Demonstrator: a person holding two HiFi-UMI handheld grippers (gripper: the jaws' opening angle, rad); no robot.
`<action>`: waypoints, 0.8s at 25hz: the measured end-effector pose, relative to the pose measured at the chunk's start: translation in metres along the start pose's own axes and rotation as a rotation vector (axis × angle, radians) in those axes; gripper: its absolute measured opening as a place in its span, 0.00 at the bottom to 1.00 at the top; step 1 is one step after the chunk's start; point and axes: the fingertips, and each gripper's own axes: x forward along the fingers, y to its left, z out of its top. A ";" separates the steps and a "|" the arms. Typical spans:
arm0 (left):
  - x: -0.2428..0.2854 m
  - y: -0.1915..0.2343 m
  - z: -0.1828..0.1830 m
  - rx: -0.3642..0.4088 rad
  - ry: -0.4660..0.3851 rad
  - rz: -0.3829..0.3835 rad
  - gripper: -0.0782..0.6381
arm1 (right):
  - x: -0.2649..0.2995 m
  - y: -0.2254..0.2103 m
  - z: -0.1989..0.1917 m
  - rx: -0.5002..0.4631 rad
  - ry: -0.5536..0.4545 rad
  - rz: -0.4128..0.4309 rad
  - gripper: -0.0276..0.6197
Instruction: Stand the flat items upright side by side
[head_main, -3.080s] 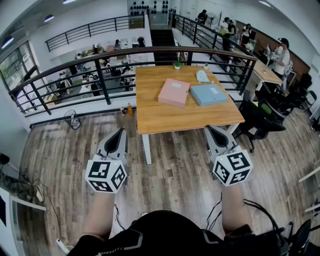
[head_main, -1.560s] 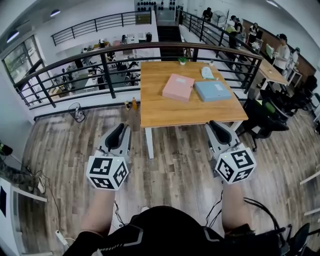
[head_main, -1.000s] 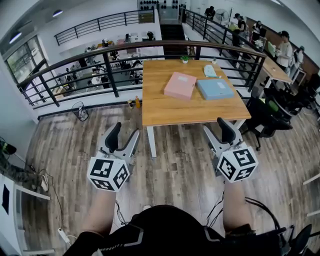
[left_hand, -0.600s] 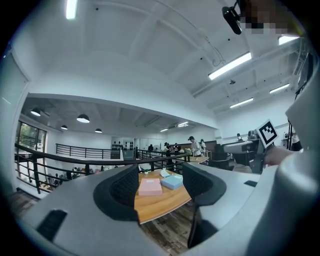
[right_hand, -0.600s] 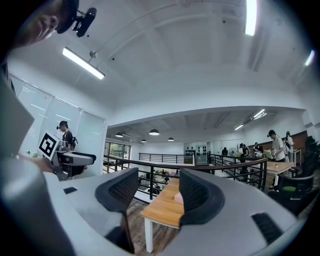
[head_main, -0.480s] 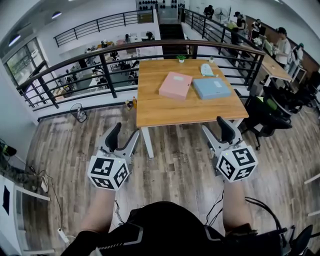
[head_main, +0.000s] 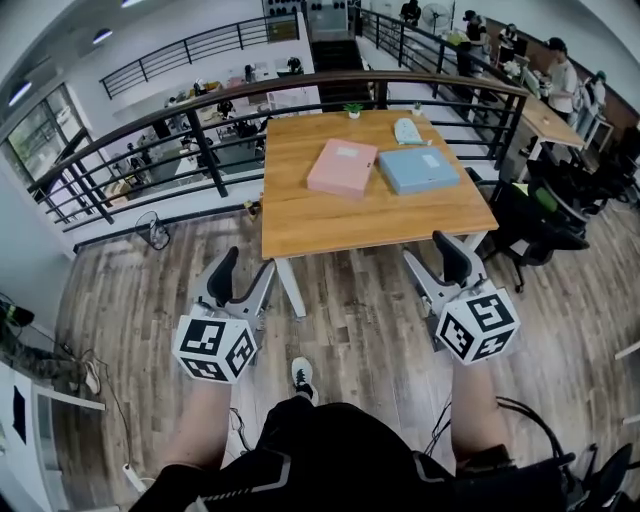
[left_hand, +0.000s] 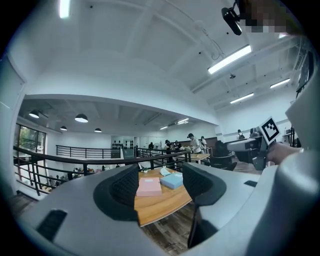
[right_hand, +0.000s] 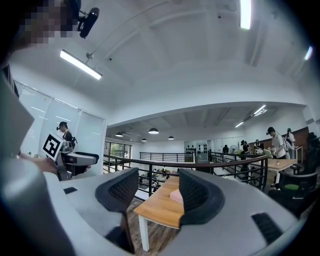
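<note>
A pink flat box (head_main: 342, 167) and a blue flat box (head_main: 418, 169) lie flat side by side on the wooden table (head_main: 330, 225), with a small pale item (head_main: 407, 130) behind them. Both grippers hang over the floor short of the table's near edge. My left gripper (head_main: 243, 283) is open and holds nothing. My right gripper (head_main: 432, 268) is also open with nothing in it. In the left gripper view the pink box (left_hand: 149, 186) and the blue box (left_hand: 172, 180) show far off between the jaws. The right gripper view catches the table's corner (right_hand: 160, 205) and the pink box's edge (right_hand: 176, 196).
A dark metal railing (head_main: 200, 150) runs behind and to the left of the table. Black office chairs (head_main: 530, 225) stand to its right. A small potted plant (head_main: 352, 109) sits at the table's far edge. People stand at desks at the back right. My shoe (head_main: 303, 377) shows on the wood floor.
The jaws of both grippers, close together in the oldest frames, now stand apart. The table has come nearer and sits lower in the head view. A shoe has stepped into sight.
</note>
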 end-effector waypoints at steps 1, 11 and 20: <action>0.009 0.002 0.000 -0.004 -0.005 -0.009 0.50 | 0.005 -0.004 0.001 -0.005 0.002 -0.005 0.45; 0.102 0.064 0.006 -0.017 -0.054 -0.066 0.50 | 0.100 -0.021 0.007 -0.051 0.035 -0.024 0.45; 0.173 0.127 0.019 0.004 -0.087 -0.096 0.50 | 0.192 -0.041 0.009 -0.063 0.093 -0.062 0.44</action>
